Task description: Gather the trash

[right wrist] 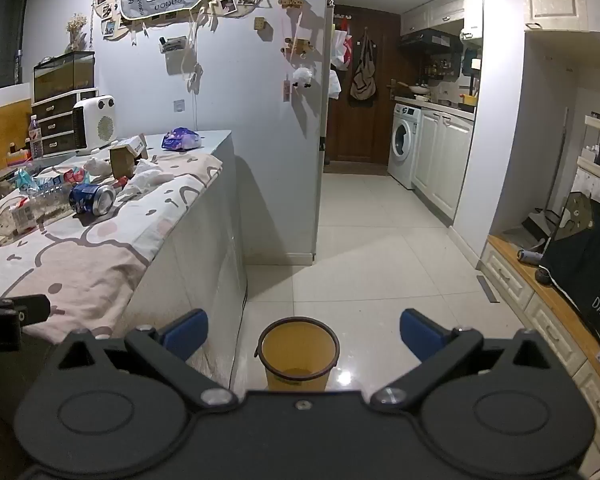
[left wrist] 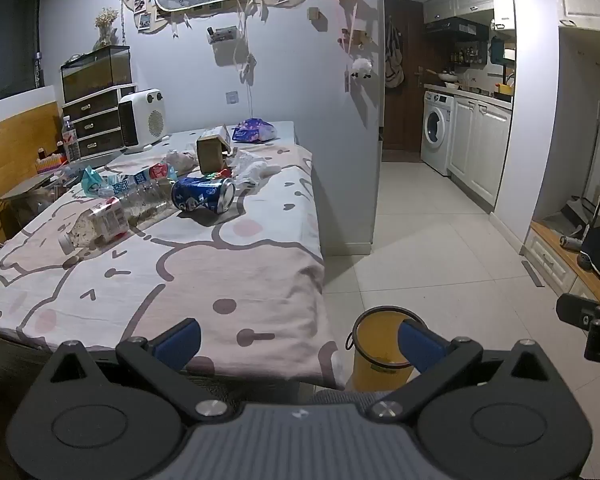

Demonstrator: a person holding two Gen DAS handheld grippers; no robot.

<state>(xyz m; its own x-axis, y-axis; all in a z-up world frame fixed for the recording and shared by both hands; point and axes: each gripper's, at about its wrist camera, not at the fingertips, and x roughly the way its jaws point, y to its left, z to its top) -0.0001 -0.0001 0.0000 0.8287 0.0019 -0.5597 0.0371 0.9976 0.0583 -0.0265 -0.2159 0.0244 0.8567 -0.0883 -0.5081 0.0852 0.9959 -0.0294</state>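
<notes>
Trash sits heaped on the cloth-covered table (left wrist: 228,280): I see a clear crinkled plastic bottle (left wrist: 96,224) lying leftmost, then a dented blue can (left wrist: 202,196) on its side, then crumpled white tissue (left wrist: 252,168). My left gripper (left wrist: 300,344) has its fingers spread wide, empty; right gripper (right wrist: 304,334) likewise, the round yellow bin (right wrist: 298,354) on glossy floor tiles between its blue pads.

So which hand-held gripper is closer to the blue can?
Left. The left hand-held gripper hovers over the table's near edge, facing the can. The right hand-held gripper hangs off the table's side, above the bin.
</notes>
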